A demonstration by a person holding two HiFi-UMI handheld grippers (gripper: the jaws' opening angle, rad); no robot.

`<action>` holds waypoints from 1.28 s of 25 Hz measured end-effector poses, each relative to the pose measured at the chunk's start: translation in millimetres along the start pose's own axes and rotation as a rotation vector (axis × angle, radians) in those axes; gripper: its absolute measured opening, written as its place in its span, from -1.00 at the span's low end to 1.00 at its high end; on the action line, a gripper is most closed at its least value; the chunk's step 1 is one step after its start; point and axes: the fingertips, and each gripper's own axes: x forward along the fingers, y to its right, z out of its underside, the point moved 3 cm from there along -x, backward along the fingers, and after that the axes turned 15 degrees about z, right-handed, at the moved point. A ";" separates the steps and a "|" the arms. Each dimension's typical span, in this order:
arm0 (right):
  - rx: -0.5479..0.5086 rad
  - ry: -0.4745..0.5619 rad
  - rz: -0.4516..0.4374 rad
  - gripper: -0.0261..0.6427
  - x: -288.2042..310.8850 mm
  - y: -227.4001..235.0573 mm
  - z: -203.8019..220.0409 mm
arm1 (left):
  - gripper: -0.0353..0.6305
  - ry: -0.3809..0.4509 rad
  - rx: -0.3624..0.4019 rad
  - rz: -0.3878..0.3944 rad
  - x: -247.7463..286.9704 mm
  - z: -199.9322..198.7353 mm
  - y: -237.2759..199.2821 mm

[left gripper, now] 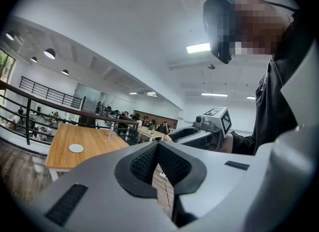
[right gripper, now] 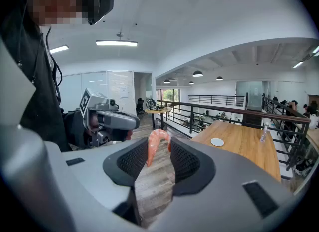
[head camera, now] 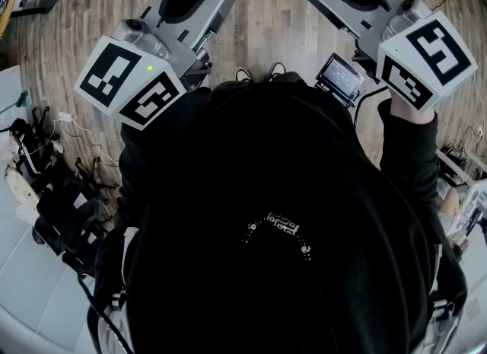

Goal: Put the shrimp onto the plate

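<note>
I reckon I'm in the carry step: my right tongs [right gripper: 160,144] pinch the shrimp [right gripper: 152,147] at their tips, my left tongs [left gripper: 158,147] are pressed together empty, and next I must reach the plate [right gripper: 217,141] on the distant worktop [right gripper: 244,151] and release over it.

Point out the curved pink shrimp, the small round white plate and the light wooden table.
curved pink shrimp [right gripper: 155,135]: right gripper view, its upper curve.
small round white plate [right gripper: 217,141]: right gripper view, its centre.
light wooden table [right gripper: 249,151]: right gripper view, bare top.
</note>
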 end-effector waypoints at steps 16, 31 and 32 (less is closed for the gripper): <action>0.064 0.041 0.013 -0.46 -22.3 54.5 21.5 | -0.88 -0.038 0.015 0.003 56.2 6.3 2.3; 0.139 0.071 0.066 -0.46 -61.8 87.3 45.3 | -0.88 -0.078 0.037 0.026 91.3 15.0 24.0; 0.138 0.069 0.069 -0.46 -60.7 88.3 45.3 | -0.88 -0.075 0.038 0.031 92.2 14.5 22.2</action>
